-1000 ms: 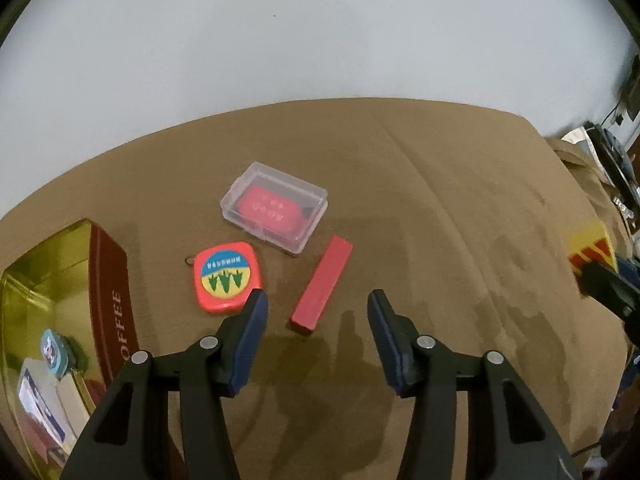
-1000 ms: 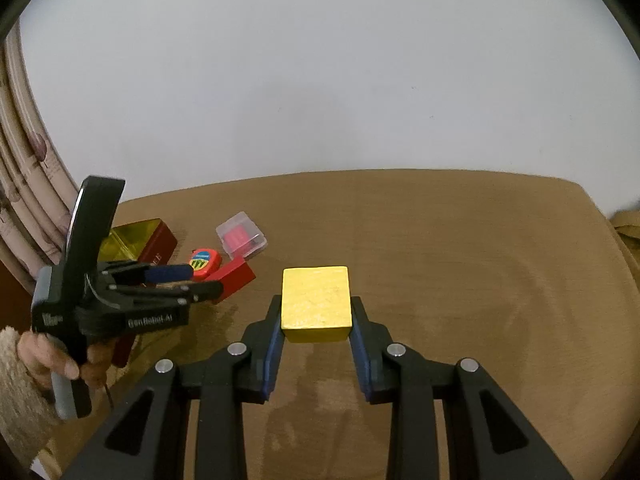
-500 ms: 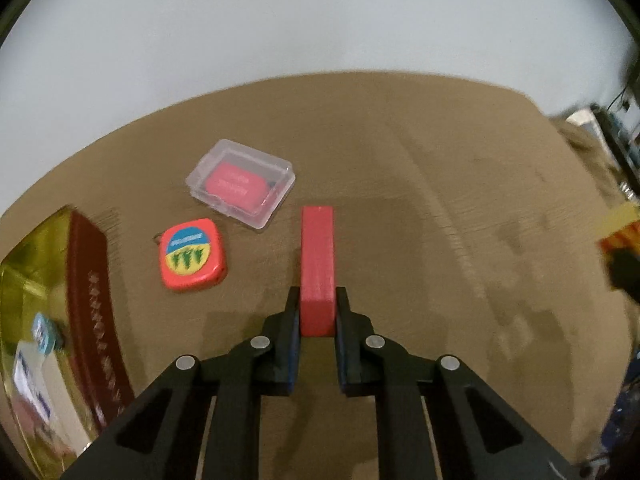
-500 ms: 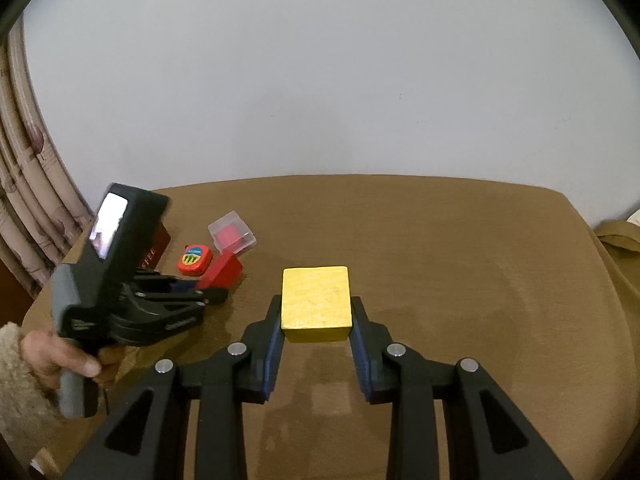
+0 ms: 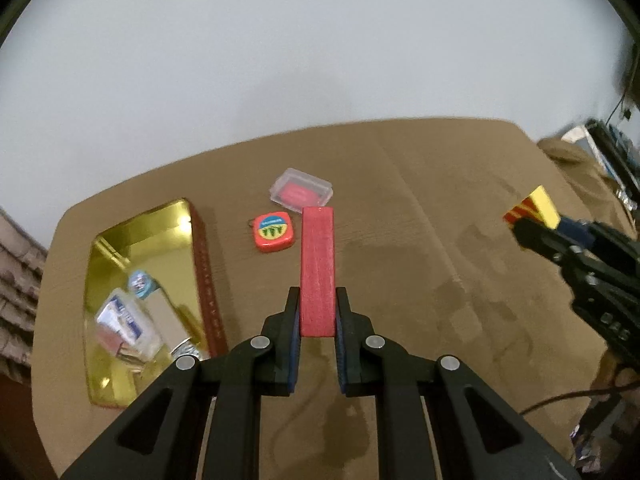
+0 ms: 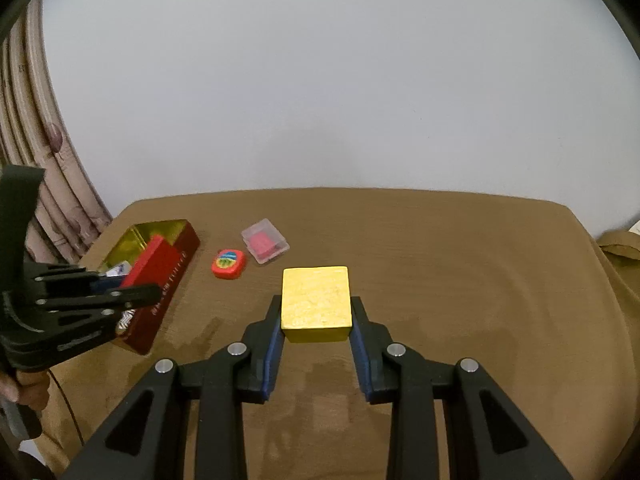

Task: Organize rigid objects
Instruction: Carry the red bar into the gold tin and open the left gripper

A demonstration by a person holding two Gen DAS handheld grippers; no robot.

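Note:
My left gripper (image 5: 317, 322) is shut on the near end of a long red block (image 5: 317, 268), held up off the brown table. The same red block (image 6: 145, 261) shows in the right wrist view, above the open gold-lined red tin (image 6: 176, 264). My right gripper (image 6: 316, 320) is shut on a yellow block (image 6: 315, 300), also in the air. That yellow block (image 5: 536, 210) appears at the far right of the left wrist view. An orange tape measure (image 5: 274, 232) and a clear case with a pink insert (image 5: 301, 191) lie on the table.
The tin (image 5: 106, 364) at the table's left holds several small items, among them a clear box (image 5: 126, 326). A curtain (image 6: 48, 184) hangs beyond the table's left edge. A hand (image 6: 24, 392) grips the left tool. Clutter sits past the right edge (image 5: 608, 148).
The left gripper closed on the red block and lifted it, drawing back so the whole tin shows. The right gripper with the yellow block rose slightly.

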